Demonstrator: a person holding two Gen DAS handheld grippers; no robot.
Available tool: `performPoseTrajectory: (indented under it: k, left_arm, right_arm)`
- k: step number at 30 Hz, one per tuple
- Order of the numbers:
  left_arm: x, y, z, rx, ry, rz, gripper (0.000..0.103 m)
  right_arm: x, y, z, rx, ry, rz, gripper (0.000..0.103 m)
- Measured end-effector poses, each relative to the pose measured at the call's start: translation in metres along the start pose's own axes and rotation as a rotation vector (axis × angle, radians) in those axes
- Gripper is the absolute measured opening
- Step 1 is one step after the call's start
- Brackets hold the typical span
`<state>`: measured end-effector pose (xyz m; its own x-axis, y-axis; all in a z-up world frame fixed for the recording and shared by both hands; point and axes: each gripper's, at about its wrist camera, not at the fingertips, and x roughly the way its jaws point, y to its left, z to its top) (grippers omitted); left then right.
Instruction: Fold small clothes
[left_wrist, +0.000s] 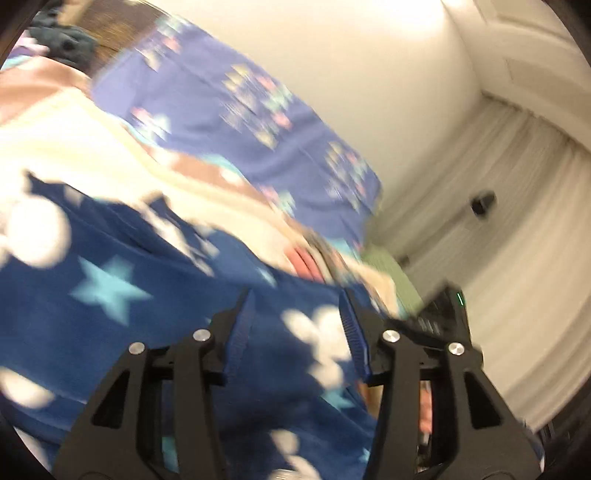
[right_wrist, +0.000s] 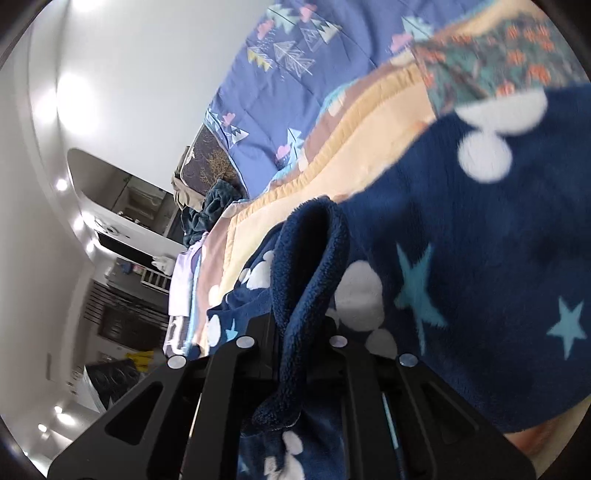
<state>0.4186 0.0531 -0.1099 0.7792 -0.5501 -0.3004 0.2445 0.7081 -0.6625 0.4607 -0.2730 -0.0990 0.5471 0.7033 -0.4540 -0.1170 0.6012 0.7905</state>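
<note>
On the bed (right_wrist: 266, 122), the navy fleece garment (right_wrist: 461, 258) with stars lies spread for folding. My right fingers (right_wrist: 301, 325) pinch its thick hem, ready to carry it over. My left fingers (left_wrist: 295, 306) stand spread above the fleece, gripping nothing.

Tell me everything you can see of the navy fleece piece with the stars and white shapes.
The navy fleece garment looks soft and fuzzy, printed with light blue stars and rounded white shapes. It lies spread over a yellow-and-tan striped blanket on the bed. A thick rolled edge of it runs between the fingers of the right gripper, which is shut on it. In the left wrist view the fleece fills the gap of the left gripper, whose jaws stand apart; that view is blurred, so contact is unclear.
</note>
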Motion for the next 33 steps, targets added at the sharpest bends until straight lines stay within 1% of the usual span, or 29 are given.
performPoseTrajectory:
  k: [2,4,6,7,9,10,12,13,14,15,16,17,19,20,22,23,24,25,26,27,28,29,30,31,32,33]
  left_arm:
    - [-0.014,0.019,0.010,-0.054,-0.042,0.019,0.049]
    - [-0.021,0.036,0.017,-0.085,-0.064,0.054,0.049]
    - [-0.022,0.048,0.021,-0.096,-0.062,0.100,0.049]
    - [-0.023,0.052,0.022,-0.093,-0.061,0.133,0.049]
    - [-0.025,0.055,0.022,-0.079,-0.048,0.185,0.049]
    - [-0.023,0.056,0.023,-0.067,-0.032,0.221,0.049]
    - [-0.019,0.055,0.024,-0.016,0.004,0.306,0.049]
    - [-0.016,0.053,0.024,0.020,0.019,0.371,0.049]
    - [-0.013,0.054,0.023,0.044,0.034,0.423,0.049]
    - [-0.011,0.056,0.020,0.061,0.050,0.468,0.050]
    - [-0.009,0.061,0.018,0.060,0.068,0.504,0.052]
    - [-0.007,0.068,0.017,0.050,0.089,0.527,0.053]
    - [-0.006,0.079,0.013,0.030,0.112,0.543,0.053]
    - [-0.005,0.082,0.012,0.027,0.120,0.545,0.053]
    - [-0.008,0.083,0.013,0.025,0.111,0.538,0.054]
    - [-0.009,0.083,0.014,0.025,0.107,0.535,0.055]
    - [-0.010,0.083,0.014,0.023,0.103,0.531,0.055]
    - [-0.014,0.085,0.015,0.013,0.095,0.520,0.055]
    - [-0.014,0.083,0.016,0.010,0.087,0.517,0.055]
    - [-0.017,0.082,0.018,0.010,0.071,0.520,0.055]
    - [-0.027,0.081,0.023,0.019,0.033,0.552,0.055]
    - [-0.033,0.079,0.025,0.023,0.010,0.574,0.055]
    - [-0.040,0.081,0.028,0.021,-0.015,0.599,0.055]
    - [-0.048,0.087,0.031,0.005,-0.027,0.642,0.054]
    - [-0.050,0.094,0.032,-0.013,-0.017,0.672,0.054]
    - [-0.048,0.101,0.033,-0.028,0.005,0.697,0.054]
  right_arm:
    - [0.002,0.010,0.000,-0.053,-0.020,-0.010,0.009]
    - [0.002,0.022,-0.001,-0.120,-0.046,-0.026,0.009]
    - [0.005,0.023,-0.001,-0.168,-0.055,-0.084,0.009]
    - [0.008,0.020,-0.001,-0.185,-0.049,-0.138,0.009]
    - [0.014,0.010,-0.002,-0.199,-0.033,-0.214,0.010]
    - [0.018,0.005,-0.002,-0.208,-0.020,-0.256,0.010]
    - [0.021,-0.002,-0.006,-0.223,0.001,-0.310,0.010]
    - [0.025,-0.003,-0.009,-0.247,0.013,-0.361,0.012]
    - [0.030,-0.003,-0.012,-0.283,0.020,-0.427,0.016]
    - [0.036,-0.002,-0.016,-0.346,0.027,-0.536,0.023]
    - [0.040,-0.002,-0.018,-0.372,0.037,-0.576,0.033]
    - [0.041,-0.001,-0.020,-0.387,0.048,-0.589,0.035]
    - [0.033,0.002,-0.020,-0.379,0.032,-0.585,0.039]
    - [0.025,0.005,-0.019,-0.377,0.009,-0.584,0.042]
    - [0.000,0.014,-0.017,-0.377,-0.093,-0.573,0.045]
    - [-0.008,0.017,-0.017,-0.372,-0.120,-0.557,0.044]
    - [-0.015,0.019,-0.015,-0.357,-0.141,-0.515,0.038]
    - [-0.017,0.022,-0.012,-0.347,-0.134,-0.473,0.008]
    - [-0.016,0.022,-0.012,-0.342,-0.117,-0.443,0.000]
    - [-0.011,0.022,-0.014,-0.350,-0.096,-0.420,0.000]
    - [-0.003,0.021,-0.016,-0.358,-0.071,-0.421,0.000]
    - [0.005,0.020,-0.017,-0.360,-0.051,-0.429,0.000]
    - [0.019,0.014,-0.019,-0.353,-0.004,-0.443,0.000]
    - [0.029,0.009,-0.022,-0.342,0.034,-0.457,0.000]
    - [0.042,-0.003,-0.024,-0.322,0.077,-0.490,0.000]
    - [0.047,-0.008,-0.027,-0.313,0.089,-0.498,0.000]
